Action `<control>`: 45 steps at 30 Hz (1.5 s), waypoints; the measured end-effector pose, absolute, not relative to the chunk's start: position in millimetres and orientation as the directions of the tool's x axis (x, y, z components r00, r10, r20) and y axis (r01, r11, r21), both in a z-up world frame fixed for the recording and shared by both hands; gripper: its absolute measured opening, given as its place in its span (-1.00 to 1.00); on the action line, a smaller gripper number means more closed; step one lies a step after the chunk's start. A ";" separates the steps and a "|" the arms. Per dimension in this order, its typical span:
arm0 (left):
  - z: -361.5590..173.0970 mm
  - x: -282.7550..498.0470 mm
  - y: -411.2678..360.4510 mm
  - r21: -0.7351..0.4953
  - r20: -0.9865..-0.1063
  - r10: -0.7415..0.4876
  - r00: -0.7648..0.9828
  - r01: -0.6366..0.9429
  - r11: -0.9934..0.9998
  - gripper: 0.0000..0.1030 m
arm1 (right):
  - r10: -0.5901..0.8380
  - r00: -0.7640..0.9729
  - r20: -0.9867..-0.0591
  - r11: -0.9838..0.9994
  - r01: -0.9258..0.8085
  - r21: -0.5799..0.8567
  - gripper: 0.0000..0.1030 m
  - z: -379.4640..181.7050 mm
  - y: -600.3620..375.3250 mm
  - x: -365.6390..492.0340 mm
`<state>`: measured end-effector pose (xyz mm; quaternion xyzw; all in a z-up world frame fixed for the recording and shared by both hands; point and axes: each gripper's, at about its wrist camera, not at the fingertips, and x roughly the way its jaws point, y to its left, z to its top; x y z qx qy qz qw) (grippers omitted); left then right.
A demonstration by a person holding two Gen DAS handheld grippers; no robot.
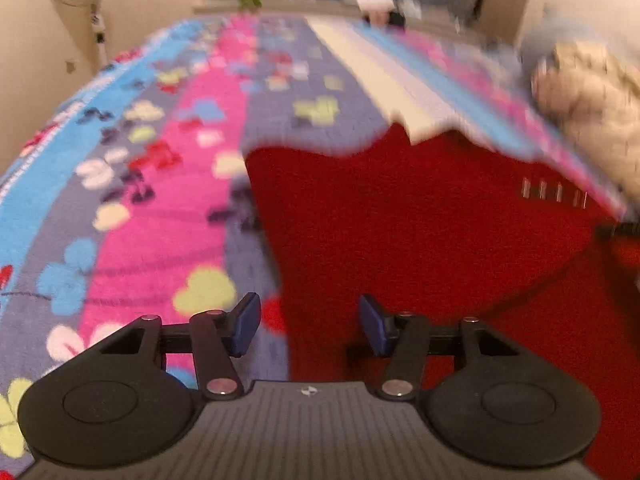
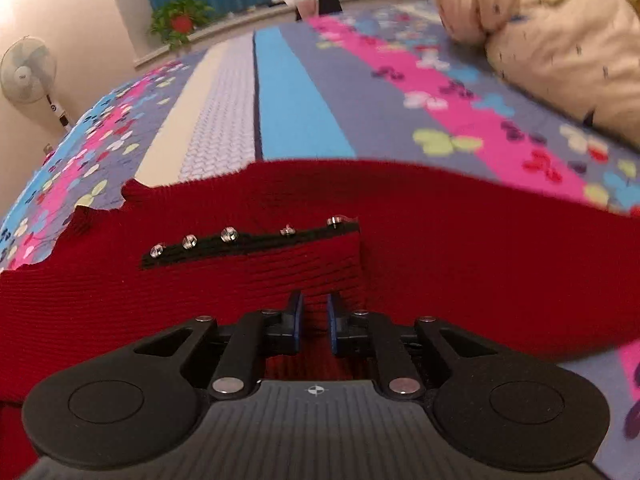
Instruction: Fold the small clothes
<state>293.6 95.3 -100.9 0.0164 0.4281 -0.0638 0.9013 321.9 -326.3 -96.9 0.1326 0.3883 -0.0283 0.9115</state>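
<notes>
the red knit garment (image 2: 460,248) is lying spread on the striped butterfly blanket (image 2: 296,120), with a cream bundle (image 2: 560,40) sitting on the blanket well beyond it. the right gripper (image 2: 315,322) is pinching a raised fold of the red knit just below its black strip of shiny studs (image 2: 229,234), fingers nearly together. the left gripper (image 1: 310,326) is hovering wide apart and holding nothing, over the garment's left edge.

You cannot read any words or numbers here. The fan (image 2: 26,70) has a small mark at its middle, but it is too blurry.
</notes>
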 end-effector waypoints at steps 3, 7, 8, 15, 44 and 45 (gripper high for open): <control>-100.6 289.8 90.0 0.011 -0.759 -0.082 0.646 0.138 0.990 0.27 | 0.039 0.728 -0.684 0.945 0.195 0.262 -0.56 -88.4 -336.1 308.8; -87.3 263.7 90.2 0.010 -0.721 -0.081 0.688 0.128 0.992 0.25 | 0.016 0.763 -0.646 0.930 0.225 0.290 -0.50 -65.1 -359.4 276.0; -82.6 252.2 89.2 0.016 -0.713 -0.080 0.697 0.130 0.991 0.25 | 0.001 0.777 -0.630 0.926 0.237 0.293 -0.49 -57.1 -368.6 263.6; -56.4 167.8 72.0 -0.033 -0.671 -0.138 0.728 0.156 0.987 0.25 | -0.128 0.805 -0.580 0.834 0.404 0.377 -0.42 -33.1 -450.2 183.7; -116.7 52.1 -0.3 0.079 -0.839 -0.081 0.538 0.268 0.960 0.35 | -0.140 0.712 -0.688 0.605 0.612 0.510 -0.03 -140.6 -612.4 181.6; -117.2 53.0 -0.4 0.077 -0.838 -0.082 0.539 0.267 0.961 0.36 | -0.139 0.708 -0.692 0.600 0.616 0.510 -0.03 -144.4 -613.5 186.0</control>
